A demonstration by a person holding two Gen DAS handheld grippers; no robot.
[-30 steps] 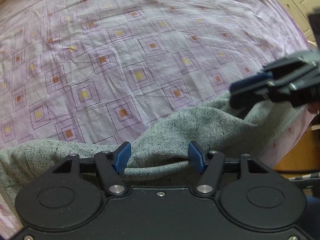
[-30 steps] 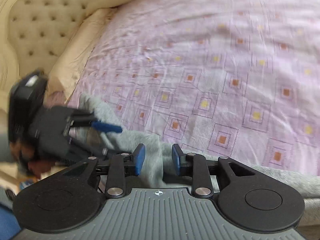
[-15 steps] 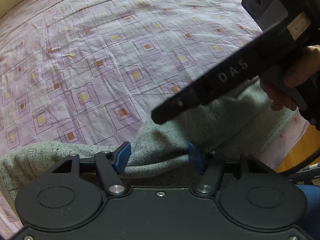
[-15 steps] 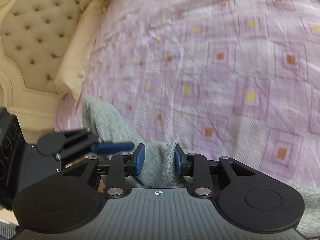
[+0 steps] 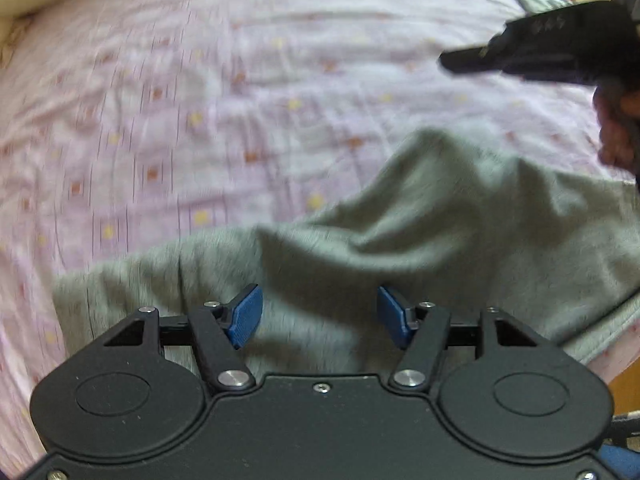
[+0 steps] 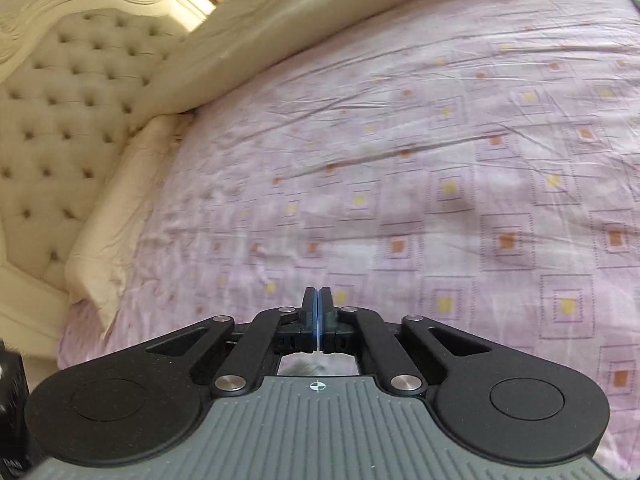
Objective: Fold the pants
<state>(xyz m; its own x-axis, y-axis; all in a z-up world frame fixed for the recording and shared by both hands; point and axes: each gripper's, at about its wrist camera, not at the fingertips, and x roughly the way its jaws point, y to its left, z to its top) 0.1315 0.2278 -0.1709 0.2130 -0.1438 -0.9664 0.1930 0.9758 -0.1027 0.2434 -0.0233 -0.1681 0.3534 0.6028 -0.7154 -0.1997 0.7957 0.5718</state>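
Note:
The grey pants [image 5: 420,232] lie bunched on the pink patterned bed sheet [image 5: 240,100], spread across the near part of the left wrist view. My left gripper [image 5: 319,316] is open, its blue pads apart just above the grey cloth. My right gripper [image 6: 318,308] is shut, pads pressed together, raised over the sheet; it also shows as a dark shape at the upper right of the left wrist view [image 5: 540,52]. A small patch of grey cloth [image 6: 308,366] shows behind its fingers; whether the pads pinch it is hidden.
A cream tufted headboard [image 6: 68,92] and a cream pillow or bolster [image 6: 120,208] border the bed on the left of the right wrist view. The bed edge and wooden floor [image 5: 624,384] show at the lower right of the left wrist view.
My right gripper has shut and lifted up and away from the pants. The left gripper stays open and has shifted over the cloth; the view is blurred by motion.

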